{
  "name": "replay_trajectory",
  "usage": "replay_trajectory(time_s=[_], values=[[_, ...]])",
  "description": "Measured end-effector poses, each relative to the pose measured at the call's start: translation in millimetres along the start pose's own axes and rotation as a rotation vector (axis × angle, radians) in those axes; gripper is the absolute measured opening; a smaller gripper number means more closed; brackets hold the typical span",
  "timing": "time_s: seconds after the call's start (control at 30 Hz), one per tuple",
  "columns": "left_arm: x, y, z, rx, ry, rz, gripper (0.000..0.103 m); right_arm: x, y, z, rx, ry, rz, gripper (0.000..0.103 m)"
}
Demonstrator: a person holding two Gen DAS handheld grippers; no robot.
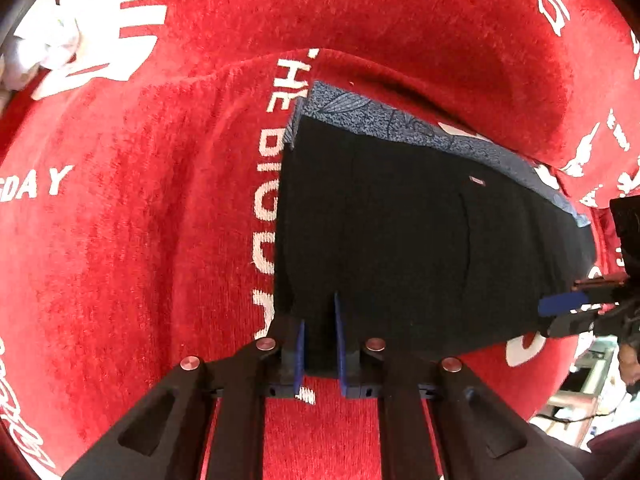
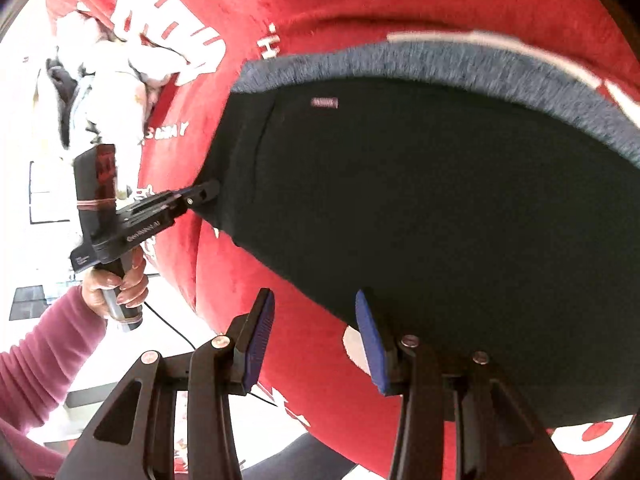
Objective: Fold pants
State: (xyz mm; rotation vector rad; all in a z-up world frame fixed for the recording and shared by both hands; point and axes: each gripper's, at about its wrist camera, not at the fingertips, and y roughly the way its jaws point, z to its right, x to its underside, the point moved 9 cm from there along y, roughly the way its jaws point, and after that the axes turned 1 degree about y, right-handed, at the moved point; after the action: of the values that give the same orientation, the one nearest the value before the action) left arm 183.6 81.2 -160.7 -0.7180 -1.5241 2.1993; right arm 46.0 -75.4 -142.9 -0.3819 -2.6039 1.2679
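The black pants [image 1: 400, 232] lie flat on a red cloth with white lettering [image 1: 120, 220], a blue-grey patterned band [image 1: 360, 114] along their far edge. My left gripper [image 1: 320, 344] is shut on the pants' near edge, with black fabric pinched between its blue pads. In the right wrist view the left gripper [image 2: 208, 192] bites the left corner of the pants [image 2: 420, 220]. My right gripper [image 2: 316, 340] stands open over the red cloth [image 2: 304, 0]. Its right finger rests against the pants' near edge, and nothing is gripped. The right gripper [image 1: 560, 306] also shows at the pants' right corner.
A crumpled white cloth [image 1: 44, 48] [image 2: 108, 76] lies at the far left of the red cloth. A hand [image 2: 116, 284] in a pink sleeve holds the left gripper's handle. A bright floor and a thin cable show beyond the cloth's left edge.
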Motion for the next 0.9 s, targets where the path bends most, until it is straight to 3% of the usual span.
replay_trajectory(time_s=[0.1, 0.17, 0.3, 0.37, 0.57, 0.6, 0.63, 0.67, 0.73, 0.9], values=[[4.7, -7.0, -4.3, -0.118, -0.021, 0.015, 0.032, 5.7, 2.3, -0.2, 0.005, 0.008, -0.028, 0.046], [6.6, -15.9, -5.5, -0.186, -0.046, 0.024, 0.050, 10.2, -3.2, -2.4, 0.011, -0.004, -0.024, 0.046], [23.4, -37.7, 0.4, -0.225, -0.120, 0.030, 0.053, 23.9, -27.9, 2.5, 0.033, 0.012, -0.009, 0.048], [29.7, -46.0, 16.0, -0.234, -0.135, 0.034, 0.079, 28.3, -39.7, 5.5, 0.046, 0.023, 0.007, 0.054], [46.0, -64.9, 71.3, -0.202, -0.161, 0.030, 0.082, 56.8, -89.8, 20.9, 0.095, 0.070, 0.046, 0.063], [49.9, -67.5, 81.4, -0.201, -0.159, 0.021, 0.084, 62.1, -97.3, 22.8, 0.104, 0.075, 0.050, 0.066], [53.1, -69.5, 90.7, -0.202, -0.155, 0.009, 0.101, 67.1, -104.0, 24.6, 0.112, 0.081, 0.054, 0.069], [57.0, -71.7, 99.7, -0.201, -0.150, -0.001, 0.103, 72.9, -111.6, 26.2, 0.119, 0.086, 0.057, 0.071], [65.3, -73.8, 122.8, -0.174, -0.133, -0.033, 0.103, 84.5, -127.2, 29.5, 0.137, 0.090, 0.064, 0.078], [81.7, -80.3, 173.4, -0.202, -0.057, -0.106, 0.103, 109.7, -168.3, 40.0, 0.217, 0.096, 0.103, 0.081]])
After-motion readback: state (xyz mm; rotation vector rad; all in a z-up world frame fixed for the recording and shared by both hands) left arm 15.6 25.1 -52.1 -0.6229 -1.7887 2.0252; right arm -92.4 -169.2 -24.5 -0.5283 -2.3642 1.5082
